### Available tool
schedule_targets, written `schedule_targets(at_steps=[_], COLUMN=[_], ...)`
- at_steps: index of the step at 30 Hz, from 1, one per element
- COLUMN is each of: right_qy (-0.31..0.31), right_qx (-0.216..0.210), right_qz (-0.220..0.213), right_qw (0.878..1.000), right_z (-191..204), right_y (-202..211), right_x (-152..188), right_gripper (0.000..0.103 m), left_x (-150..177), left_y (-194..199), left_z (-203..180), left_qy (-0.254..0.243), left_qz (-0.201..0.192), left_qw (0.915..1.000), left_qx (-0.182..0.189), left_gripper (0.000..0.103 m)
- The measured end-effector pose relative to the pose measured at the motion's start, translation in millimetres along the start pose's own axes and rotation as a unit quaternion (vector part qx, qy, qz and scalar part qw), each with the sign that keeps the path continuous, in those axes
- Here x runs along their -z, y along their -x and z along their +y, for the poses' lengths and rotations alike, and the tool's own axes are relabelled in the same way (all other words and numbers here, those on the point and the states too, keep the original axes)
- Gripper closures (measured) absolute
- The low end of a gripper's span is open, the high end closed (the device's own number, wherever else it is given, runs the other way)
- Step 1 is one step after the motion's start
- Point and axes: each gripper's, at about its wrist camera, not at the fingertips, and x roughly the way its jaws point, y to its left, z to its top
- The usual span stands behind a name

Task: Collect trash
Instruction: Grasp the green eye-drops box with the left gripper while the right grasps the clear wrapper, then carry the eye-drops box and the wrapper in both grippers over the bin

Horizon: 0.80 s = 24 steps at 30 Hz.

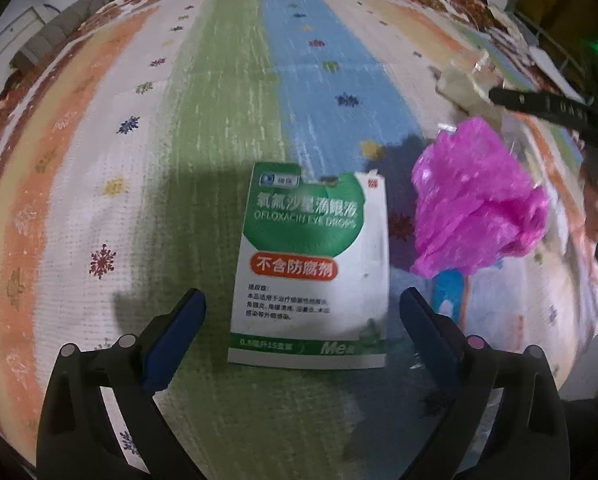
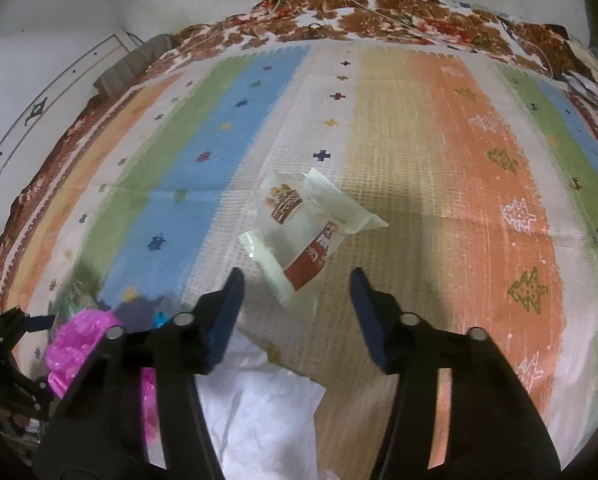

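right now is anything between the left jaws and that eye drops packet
Nothing visible. The left gripper is open, with the eye drops packet lying flat on the striped mat, its near end already between the jaws. The pink plastic bag sits off to the right, apart from the packet.

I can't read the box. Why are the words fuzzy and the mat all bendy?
Left wrist view: the eye-drop box is blurred and a shadow falls across it. Right wrist view: the snack wrapper is soft too. Both: the fisheye lens bows the striped mat.
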Motion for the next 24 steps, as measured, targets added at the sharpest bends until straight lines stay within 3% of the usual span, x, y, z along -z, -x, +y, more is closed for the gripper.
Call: schedule_targets(at_steps=[4,5,7,11,16,24], right_qy=[-0.004,-0.009,-0.011,-0.005,0.001,0.024], right_qx=[0.004,0.001,-0.005,-0.009,0.0,0.011], right_qz=[0.001,0.002,0.007,0.001,-0.001,0.005], right_qw=[1.0,1.0,1.0,1.0,1.0,1.0], right_z=[-2.5,-3.8,-3.6,-1.9,0.8,15.1], right_y=[-4.0,-5.4,-7.1,-1.0,13.6,57.0], right_x=[-0.3,0.5,2.7,5.1,9.2,23.9], right_gripper=[0.085,0.091,0.099,0.102,0.102,0.102], left_x=[2.2,2.4,2.4,-0.1,-6.6,-1.4], left_y=[-3.1,-2.4,-1.2,5.1,23.7,57.9], left_z=[5.3,5.6,5.6,10.1,20.6,6.7], left_qy=[0.002,-0.001,-0.007,0.002,0.051,0.101], left_qz=[-0.002,-0.005,-0.007,-0.007,-0.021,-0.036], left_qw=[1.0,1.0,0.9999,0.9999,0.9984,0.9943], left_qx=[-0.006,-0.006,-0.012,-0.015,-0.008,0.003], left_gripper=[0.022,0.032,0.032,0.033,0.033,0.033])
